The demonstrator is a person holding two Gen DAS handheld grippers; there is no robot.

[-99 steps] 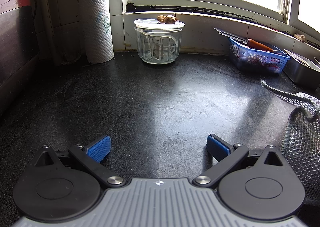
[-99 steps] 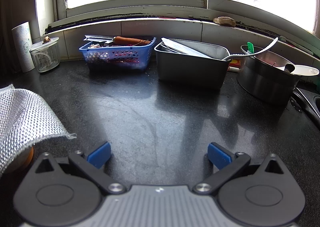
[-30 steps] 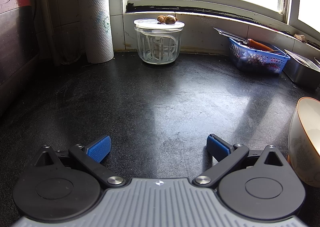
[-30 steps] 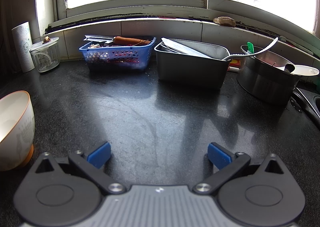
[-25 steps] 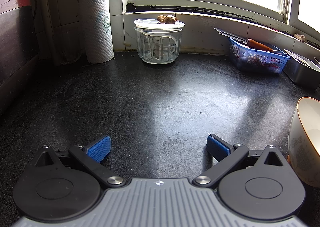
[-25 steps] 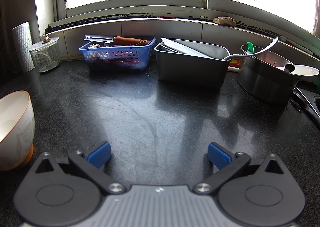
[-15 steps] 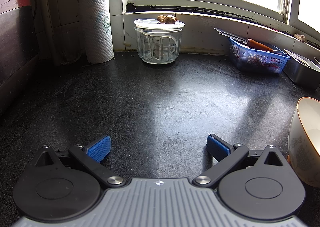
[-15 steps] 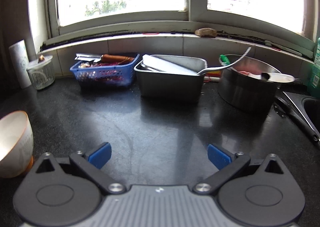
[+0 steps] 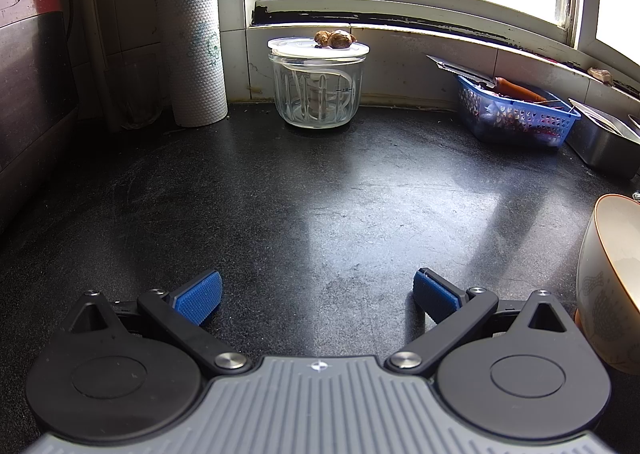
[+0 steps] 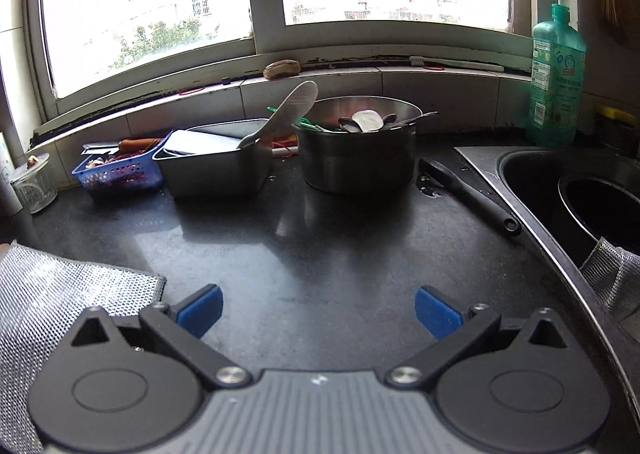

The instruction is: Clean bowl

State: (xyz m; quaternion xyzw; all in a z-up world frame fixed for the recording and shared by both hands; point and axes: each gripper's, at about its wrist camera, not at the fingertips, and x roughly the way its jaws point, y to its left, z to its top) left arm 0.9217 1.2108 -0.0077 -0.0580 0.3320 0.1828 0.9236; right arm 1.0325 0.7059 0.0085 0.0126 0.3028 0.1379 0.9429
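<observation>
A cream bowl with an orange rim and foot stands on the black counter at the right edge of the left wrist view. My left gripper rests low over the counter just left of it, open and holding nothing. My right gripper is open too, over bare counter. A silver mesh scrubbing cloth lies at the left of the right wrist view, beside the left finger. The bowl does not show in that view. A second bit of mesh hangs at the sink edge on the right.
A paper towel roll and a lidded glass jar stand at the back left. A blue basket, a metal tray and a steel pot line the wall. The sink, a green soap bottle and a black-handled tool are on the right.
My right gripper has risen and swung right, bringing the sink and soap bottle into view. The mesh cloth now fills the spot where the bowl showed. The left gripper has not moved.
</observation>
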